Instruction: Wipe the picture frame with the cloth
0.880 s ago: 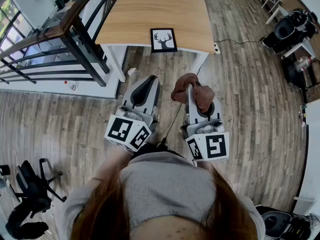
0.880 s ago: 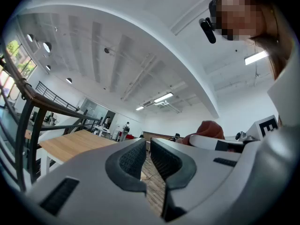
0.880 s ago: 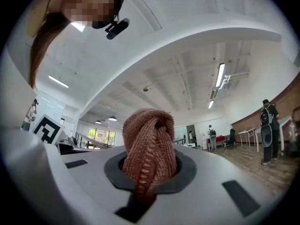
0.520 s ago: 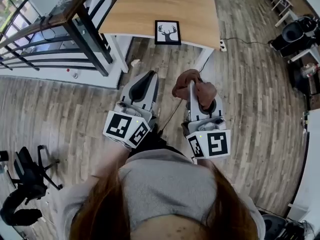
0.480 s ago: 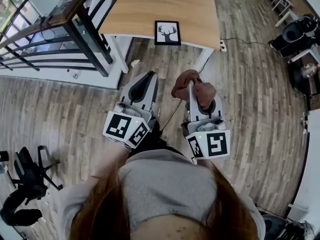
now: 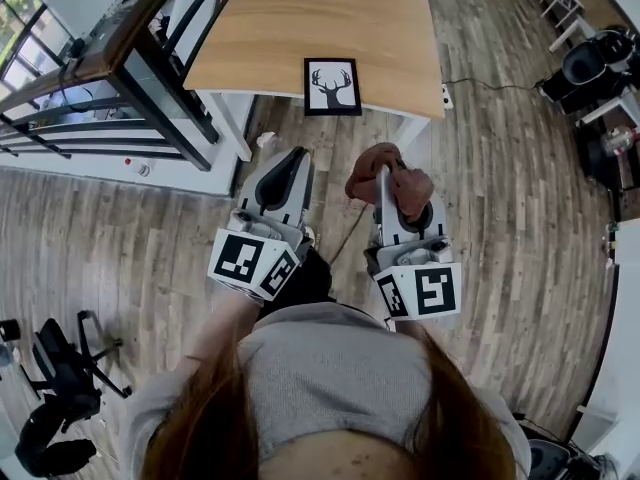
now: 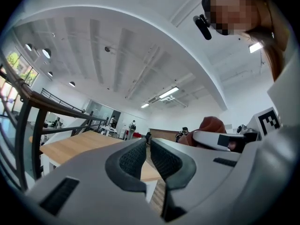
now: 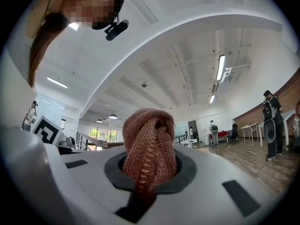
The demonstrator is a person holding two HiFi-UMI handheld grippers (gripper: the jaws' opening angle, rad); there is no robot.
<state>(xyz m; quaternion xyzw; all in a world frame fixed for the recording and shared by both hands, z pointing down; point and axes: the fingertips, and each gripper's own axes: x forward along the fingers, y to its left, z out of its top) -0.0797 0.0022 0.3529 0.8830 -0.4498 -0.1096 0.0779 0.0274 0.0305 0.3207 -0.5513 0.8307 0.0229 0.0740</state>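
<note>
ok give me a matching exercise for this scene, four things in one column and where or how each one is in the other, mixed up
Things:
1 picture frame
2 cloth
3 left tool
4 black chair

Place or state:
a shut, nothing between its jaws
b at the near edge of the wooden table
c on the floor, lower left in the head view
d bunched in the jaws of the right tool

Pairs: 1-b, 2-d, 3-a, 4-c
</note>
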